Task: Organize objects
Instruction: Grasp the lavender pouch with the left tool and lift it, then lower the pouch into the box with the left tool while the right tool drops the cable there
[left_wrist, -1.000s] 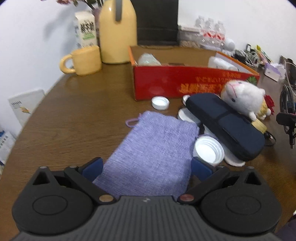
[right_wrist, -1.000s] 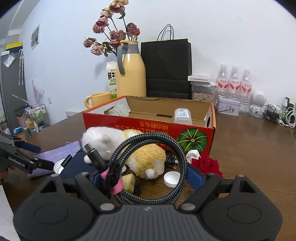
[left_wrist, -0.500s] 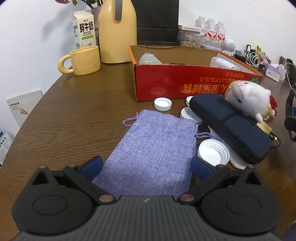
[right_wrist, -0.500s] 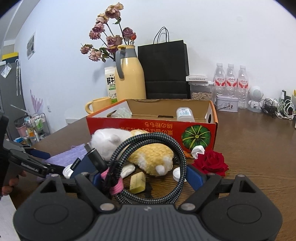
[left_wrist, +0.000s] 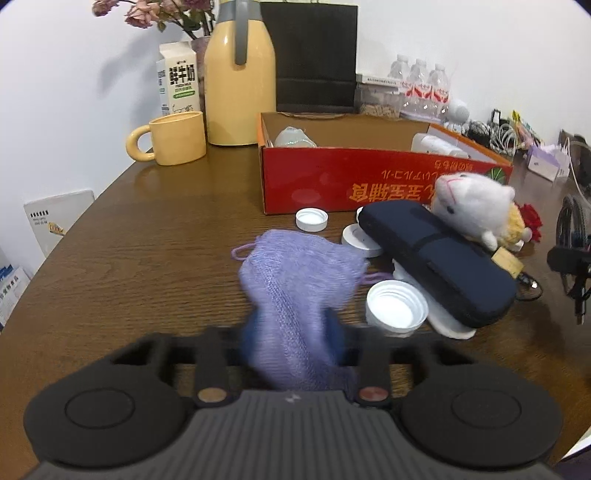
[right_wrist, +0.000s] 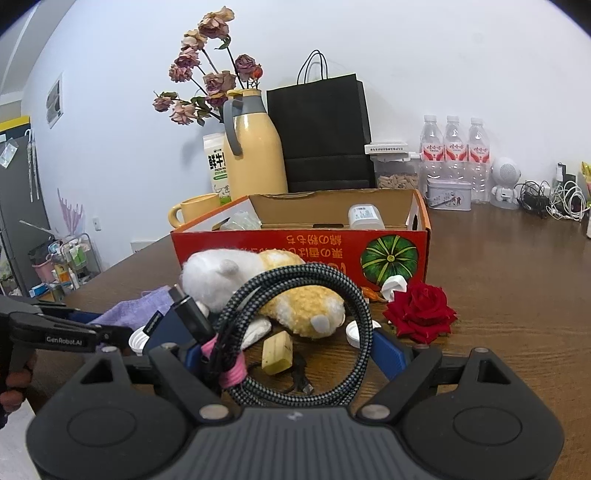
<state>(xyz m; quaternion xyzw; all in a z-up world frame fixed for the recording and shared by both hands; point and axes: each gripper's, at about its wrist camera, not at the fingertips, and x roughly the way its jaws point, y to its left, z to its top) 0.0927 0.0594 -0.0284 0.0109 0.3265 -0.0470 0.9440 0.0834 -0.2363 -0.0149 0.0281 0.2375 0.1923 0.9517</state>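
My left gripper (left_wrist: 295, 336) is shut on the near end of a purple drawstring pouch (left_wrist: 299, 269), which bunches up off the table. My right gripper (right_wrist: 284, 347) is shut on a coiled braided cable (right_wrist: 295, 332) with a pink tie and holds it above the table. The open red cardboard box (left_wrist: 369, 181) stands behind; it also shows in the right wrist view (right_wrist: 295, 243). In front of it lie a dark blue case (left_wrist: 436, 254), a white and yellow plush toy (left_wrist: 472, 206), a red rose (right_wrist: 421, 310) and white lids (left_wrist: 395, 310).
A yellow mug (left_wrist: 173, 138), a yellow thermos jug (left_wrist: 240, 74), a milk carton (left_wrist: 179, 79) and a black paper bag (left_wrist: 316, 55) stand behind the box. Water bottles (right_wrist: 456, 147), a tin (right_wrist: 448, 194) and cables (right_wrist: 554, 199) are at the back right.
My left gripper has closed on the pouch, which was lying flat between open fingers; the pouch now bunches upward. My right gripper keeps the cable and has shifted slightly.
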